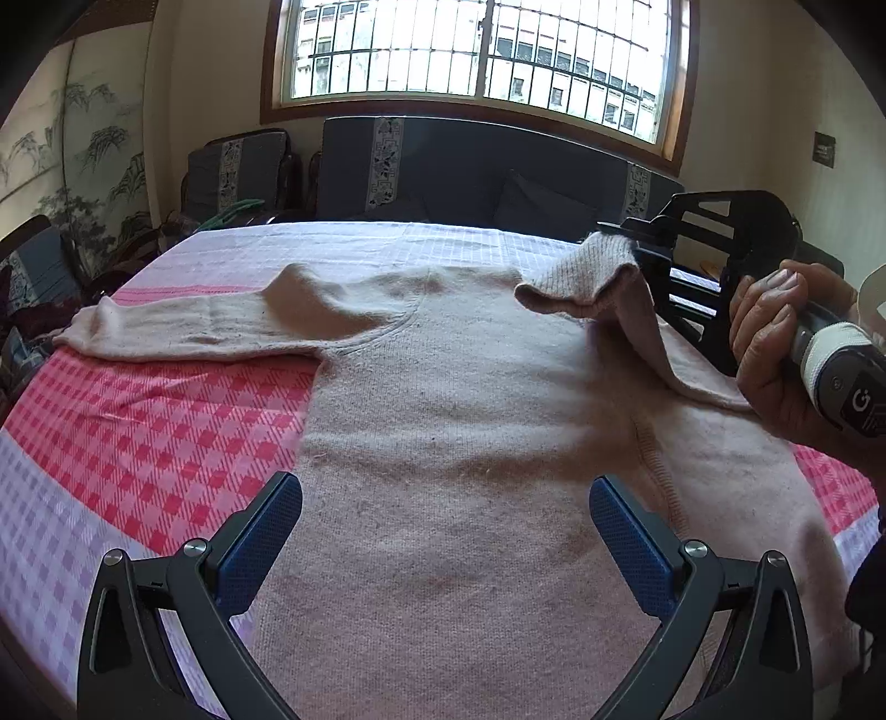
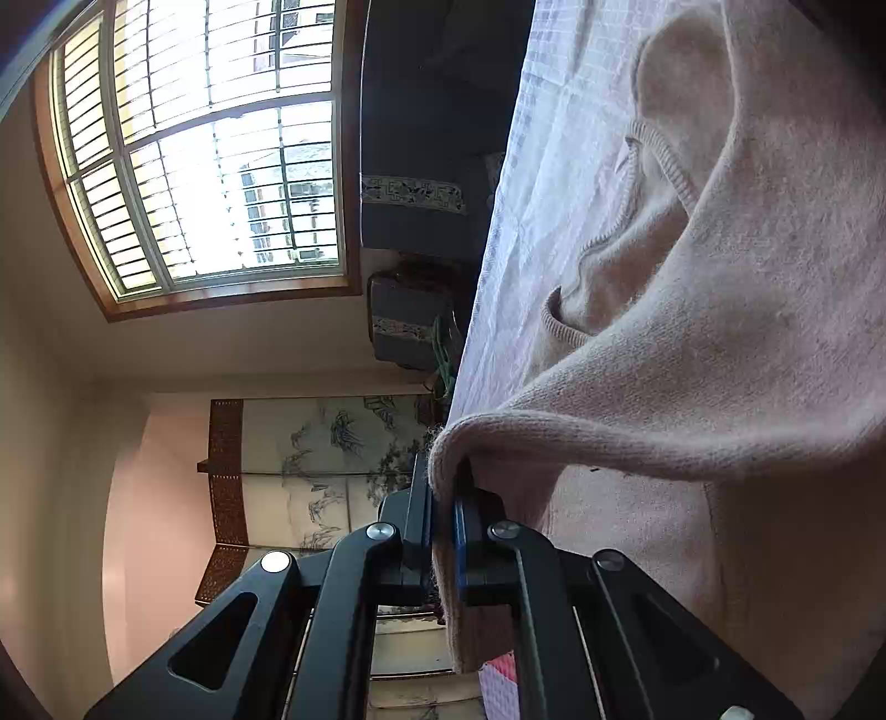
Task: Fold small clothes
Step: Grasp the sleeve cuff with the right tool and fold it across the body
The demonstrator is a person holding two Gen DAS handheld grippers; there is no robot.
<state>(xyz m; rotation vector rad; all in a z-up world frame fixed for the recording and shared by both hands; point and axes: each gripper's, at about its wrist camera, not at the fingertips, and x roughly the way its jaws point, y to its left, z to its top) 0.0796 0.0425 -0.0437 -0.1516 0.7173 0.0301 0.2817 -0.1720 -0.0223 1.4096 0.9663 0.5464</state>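
A pale pink knitted sweater [image 1: 470,421] lies flat on a checked cloth [image 1: 149,432], body toward me, one sleeve [image 1: 183,327] stretched out to the left. My left gripper [image 1: 446,515] is open and empty, low over the sweater's lower body. My right gripper [image 1: 637,243] is shut on the sweater's right sleeve [image 1: 587,277] and holds its cuff lifted and folded over toward the body. In the right wrist view, rolled sideways, the right gripper [image 2: 443,498] pinches the sleeve fabric [image 2: 637,410] between its blue pads.
The pink and lilac checked cloth [image 2: 542,166] covers the table. Dark sofas [image 1: 470,171] stand behind it under a barred window [image 1: 476,50]. A painted folding screen [image 1: 83,138] is at the left. The person's hand [image 1: 775,343] holds the right gripper's handle.
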